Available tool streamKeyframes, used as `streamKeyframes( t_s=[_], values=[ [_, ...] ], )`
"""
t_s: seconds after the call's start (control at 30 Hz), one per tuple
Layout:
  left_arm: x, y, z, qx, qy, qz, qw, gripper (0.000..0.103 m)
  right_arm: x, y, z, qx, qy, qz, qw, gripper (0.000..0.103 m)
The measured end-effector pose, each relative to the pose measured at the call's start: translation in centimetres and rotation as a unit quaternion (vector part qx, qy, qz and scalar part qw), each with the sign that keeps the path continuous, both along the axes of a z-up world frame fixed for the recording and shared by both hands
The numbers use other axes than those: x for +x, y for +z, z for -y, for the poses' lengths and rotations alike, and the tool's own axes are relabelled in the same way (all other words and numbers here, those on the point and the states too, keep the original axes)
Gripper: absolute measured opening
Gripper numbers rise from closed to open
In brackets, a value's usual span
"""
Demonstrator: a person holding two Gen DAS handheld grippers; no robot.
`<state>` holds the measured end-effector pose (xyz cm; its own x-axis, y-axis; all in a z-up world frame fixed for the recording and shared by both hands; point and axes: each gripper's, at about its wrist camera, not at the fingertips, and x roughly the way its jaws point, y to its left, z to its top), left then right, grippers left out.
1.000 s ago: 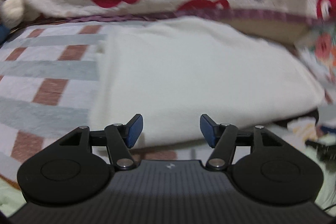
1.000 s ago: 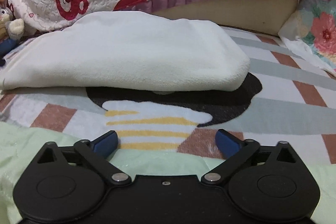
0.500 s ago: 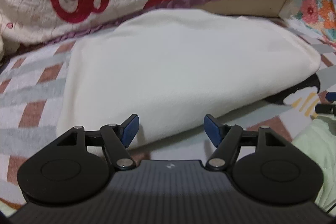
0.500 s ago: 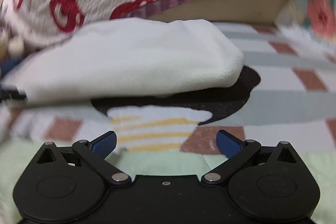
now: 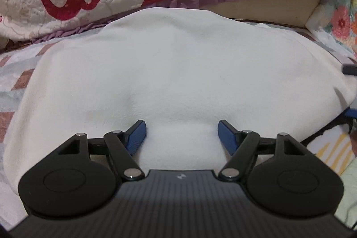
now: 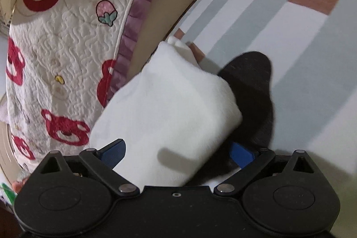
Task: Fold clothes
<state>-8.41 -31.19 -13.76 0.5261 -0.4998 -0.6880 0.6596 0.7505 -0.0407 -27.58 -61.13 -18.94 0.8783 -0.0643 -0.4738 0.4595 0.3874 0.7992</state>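
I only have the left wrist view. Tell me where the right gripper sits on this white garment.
Observer: The right gripper is at the folded end of the white garment, jaws open on either side of it.
Operator: Report what lies under that end.
Observer: A black patch printed on the striped bedsheet; the garment's end overlaps it.
Operator: Say what is beyond that end.
Observer: A small lighter fold pokes out at the far tip, near the quilt's purple ruffle.
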Motion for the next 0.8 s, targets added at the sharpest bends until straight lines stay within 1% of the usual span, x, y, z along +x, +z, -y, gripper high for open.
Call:
streamKeyframes(
  t_s=[0.13,0.23,0.3,0.33,0.37,0.4,0.43,0.57,0.7,0.77,0.8],
  values=[
    [0.4,0.0,-0.3,-0.010,0.001,-0.013,0.9999,0.071,1.9,0.3,1.1,-0.023,-0.013,0.006,1.000,0.101],
    [0.2,0.0,-0.4,-0.012,0.001,-0.007,0.9999,0.071,3.0,0.5,1.1,-0.047,-0.031,0.006,0.998,0.102],
    [0.1,-0.1,-0.4,-0.015,-0.001,-0.004,0.9999,0.071,3.5,0.7,0.8,-0.064,-0.034,0.003,0.997,0.099],
    [0.1,-0.1,-0.5,-0.016,-0.001,-0.003,0.9999,0.071,3.7,0.8,0.8,-0.069,-0.028,-0.001,0.997,0.075],
    [0.1,-0.1,-0.5,-0.017,-0.002,-0.001,0.9998,0.071,3.7,0.8,1.0,-0.067,-0.022,-0.003,0.997,0.034],
    [0.0,-0.1,-0.6,-0.019,-0.003,0.000,0.9998,0.071,3.6,0.9,1.3,-0.065,-0.018,-0.003,0.998,0.031],
    [-0.1,-0.2,-0.7,-0.020,-0.004,0.003,0.9998,0.072,3.6,1.3,1.2,-0.077,-0.010,-0.001,0.997,0.028],
    [0.0,-0.2,-0.8,-0.021,-0.005,0.002,0.9998,0.072,3.8,3.8,0.5,-0.151,0.029,0.007,0.988,0.026],
    [0.3,0.2,-1.0,-0.018,-0.006,-0.017,0.9997,0.072,4.6,7.1,0.1,-0.159,0.054,0.047,0.985,0.025],
    [1.1,0.7,-1.0,-0.007,-0.024,-0.040,0.9989,0.072,6.2,9.3,-0.6,-0.167,0.071,0.062,0.981,0.025],
    [1.7,1.1,-1.2,0.006,-0.045,-0.054,0.9975,0.072,7.6,10.7,-1.3,-0.175,0.087,0.063,0.979,0.025]
  ],
)
